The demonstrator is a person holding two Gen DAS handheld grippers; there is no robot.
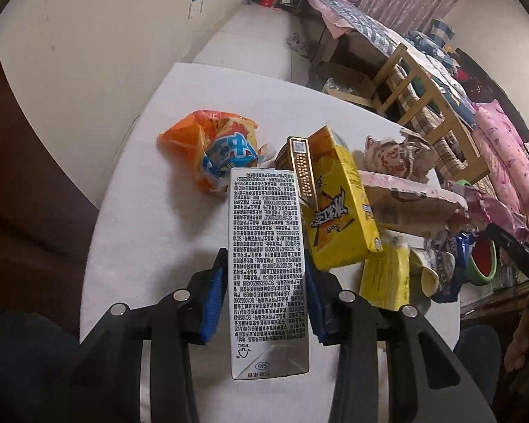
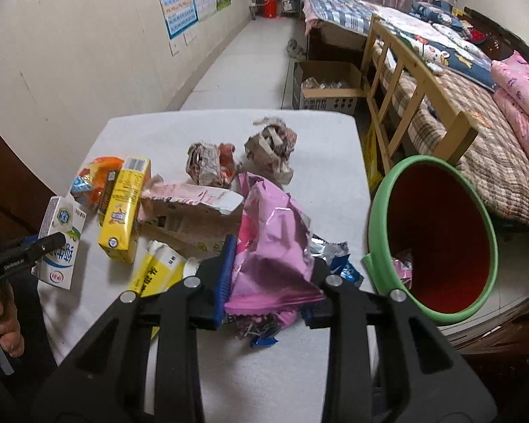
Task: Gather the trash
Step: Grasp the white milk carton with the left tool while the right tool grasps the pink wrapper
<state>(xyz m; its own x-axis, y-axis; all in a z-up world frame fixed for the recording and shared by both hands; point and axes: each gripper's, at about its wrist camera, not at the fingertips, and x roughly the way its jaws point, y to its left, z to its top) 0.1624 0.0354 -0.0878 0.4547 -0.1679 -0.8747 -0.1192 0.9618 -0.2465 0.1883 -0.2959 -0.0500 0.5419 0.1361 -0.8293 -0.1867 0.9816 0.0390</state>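
Bare surface [image 2: 151, 134] along the far edge and the near edge, wide enough for a tool to pass. Middle crowded: yellow carton [image 2: 123, 208], torn pink box [image 2: 190, 211], two paper wads [image 2: 211, 164], orange bag [image 1: 208, 144] packed close, little gap between. Green-rimmed bin [image 2: 437, 239] hard against the right edge, bed frame [image 2: 416, 105] just beyond, blocking that side.

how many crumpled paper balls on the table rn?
2. One crumpled paper ball lies mid-table beyond the torn pink-and-white carton; the other sits just right of it, nearer the table's far edge. More may hide under the wrappers.
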